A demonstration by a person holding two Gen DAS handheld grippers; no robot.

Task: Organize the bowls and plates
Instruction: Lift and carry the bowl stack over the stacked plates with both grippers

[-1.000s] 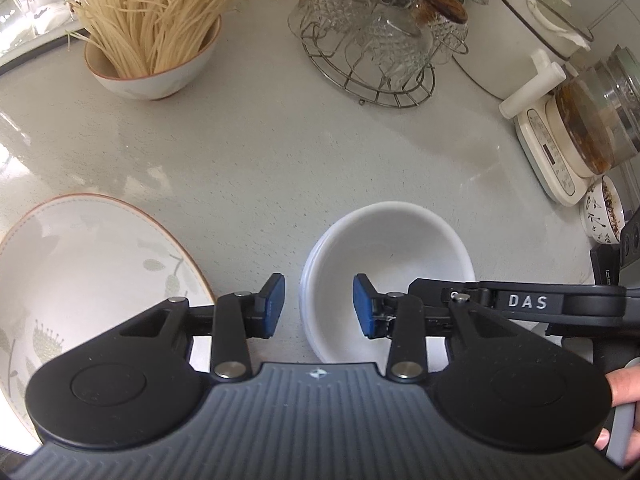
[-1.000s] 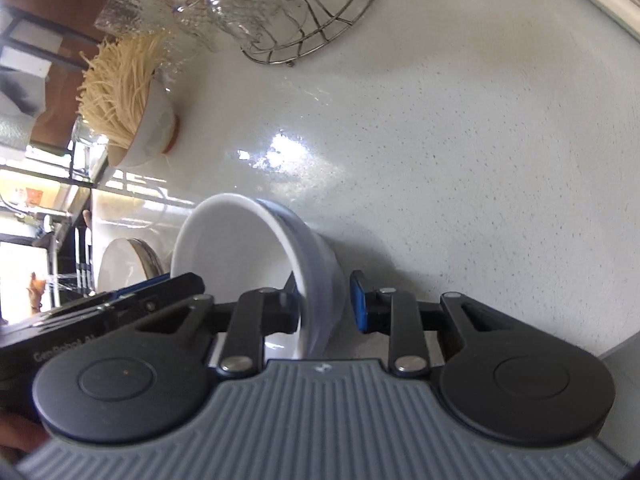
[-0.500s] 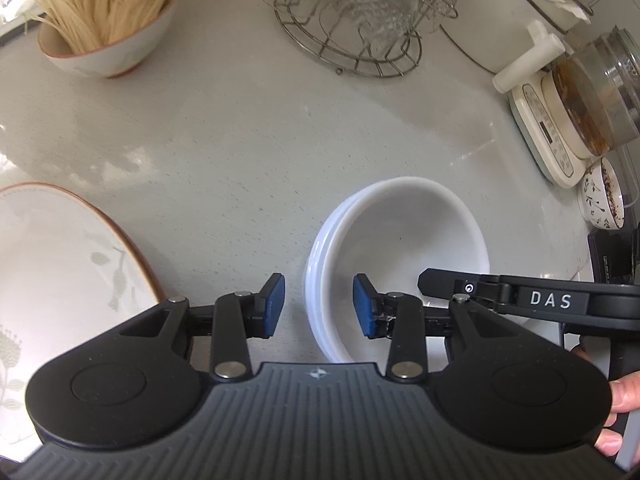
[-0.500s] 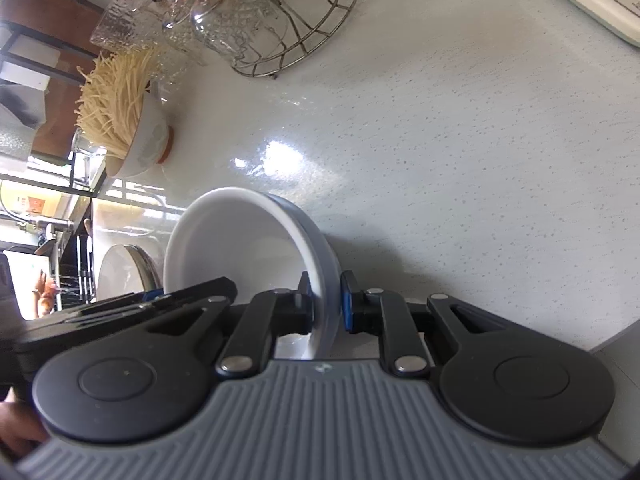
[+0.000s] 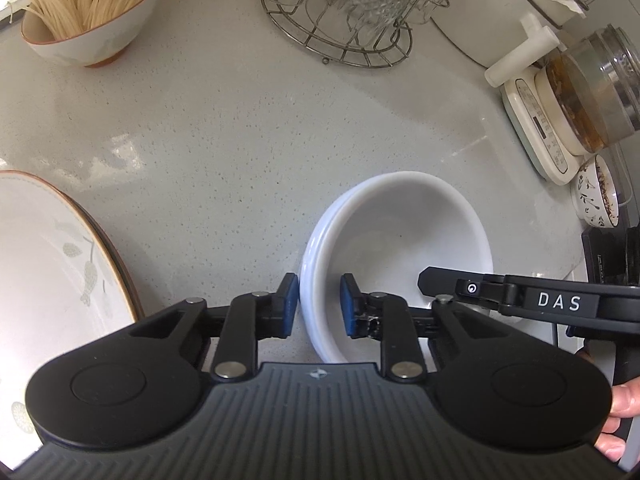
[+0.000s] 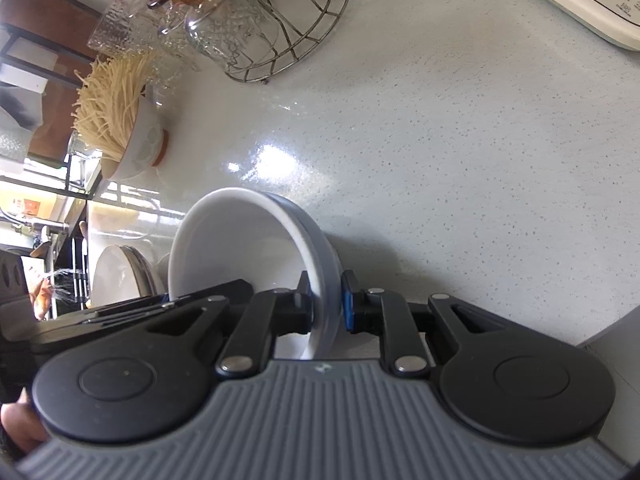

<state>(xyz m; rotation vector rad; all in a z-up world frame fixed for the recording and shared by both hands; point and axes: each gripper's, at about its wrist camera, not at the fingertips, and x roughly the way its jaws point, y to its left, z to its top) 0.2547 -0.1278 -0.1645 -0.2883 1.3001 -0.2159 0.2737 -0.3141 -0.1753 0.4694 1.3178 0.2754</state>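
Observation:
Two stacked white bowls (image 5: 400, 236) sit on the speckled counter. My left gripper (image 5: 319, 306) straddles their near-left rim with its jaws a little apart, pads close to the wall. My right gripper (image 6: 327, 305) is shut on the right rim of the white bowls (image 6: 240, 240); its black body (image 5: 520, 300) shows in the left wrist view. A large leaf-patterned plate (image 5: 52, 264) with a brown rim lies to the left.
A bowl of dry noodles (image 5: 88, 12) stands at the back left. A wire rack of glassware (image 5: 344, 12) is at the back centre. A white pot, a kettle on its base (image 5: 560, 96) and a small patterned cup (image 5: 596, 196) line the right side.
My right gripper has closed on the bowls' right rim. My left gripper has shifted right, so the bowls' left rim now lies between its jaws.

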